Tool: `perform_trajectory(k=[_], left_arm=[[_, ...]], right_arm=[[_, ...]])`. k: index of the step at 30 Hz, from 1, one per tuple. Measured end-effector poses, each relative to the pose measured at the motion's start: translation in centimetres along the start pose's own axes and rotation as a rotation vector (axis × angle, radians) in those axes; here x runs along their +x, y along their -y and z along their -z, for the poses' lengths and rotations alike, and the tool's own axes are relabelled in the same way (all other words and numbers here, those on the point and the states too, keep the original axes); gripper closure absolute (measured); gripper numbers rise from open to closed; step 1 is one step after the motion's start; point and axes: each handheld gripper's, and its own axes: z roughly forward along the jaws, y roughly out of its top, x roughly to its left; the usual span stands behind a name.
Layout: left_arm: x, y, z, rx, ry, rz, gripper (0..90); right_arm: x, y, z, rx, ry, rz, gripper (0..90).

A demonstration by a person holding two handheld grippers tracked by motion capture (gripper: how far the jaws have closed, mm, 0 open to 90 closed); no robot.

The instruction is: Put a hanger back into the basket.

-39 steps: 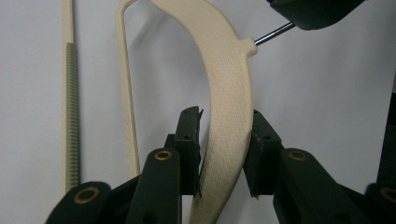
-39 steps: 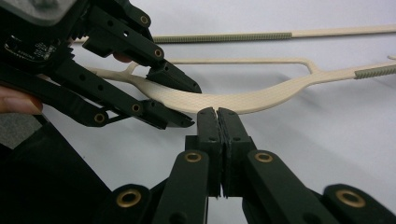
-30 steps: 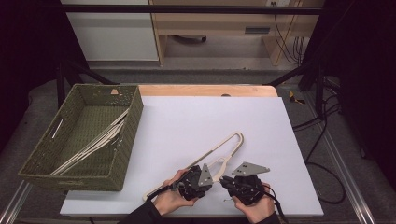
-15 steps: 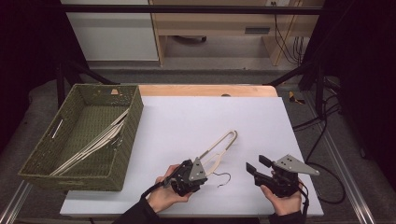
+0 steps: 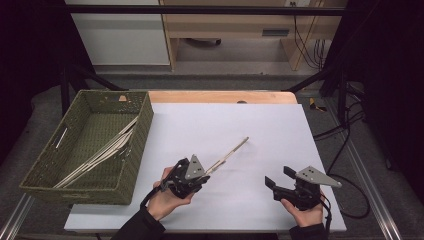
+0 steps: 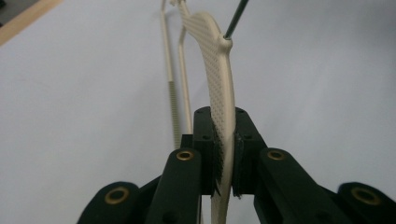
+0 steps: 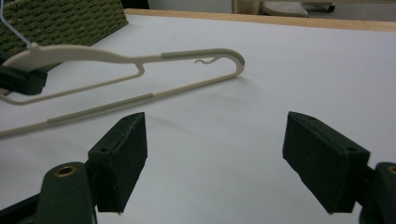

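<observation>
The cream plastic hanger (image 5: 226,155) stands on edge above the white table, tilted, its far end touching the surface. Its dotted neck is pinched near the metal hook (image 6: 236,18).

Green woven basket (image 5: 47,170) sits at the left of the frame on the white tabletop (image 5: 280,130), with a bunch of pale hangers (image 5: 100,152) lying slanted inside. Wood strip (image 5: 220,97) runs along the table's far edge. Black cables (image 5: 345,130) trail at the right, white cabinet (image 5: 120,32) upper left.
</observation>
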Motion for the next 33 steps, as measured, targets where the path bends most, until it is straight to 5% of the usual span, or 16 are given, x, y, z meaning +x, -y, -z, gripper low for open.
perform_trajectory(k=[7,15,33], left_arm=[[1.9,0.4,0.7,-0.023,-0.048,0.058,85.7],[2.6,0.7,1.9,-0.067,-0.056,0.07,86.0],[3.4,-0.8,8.9,-0.238,-0.035,0.079,86.0]], right_arm=[[0.0,0.1,-0.2,0.014,0.002,-0.005,19.6],[-0.1,0.2,-0.1,0.016,-0.003,0.0,17.2],[-0.5,0.1,0.2,-0.01,-0.007,0.025,7.9]])
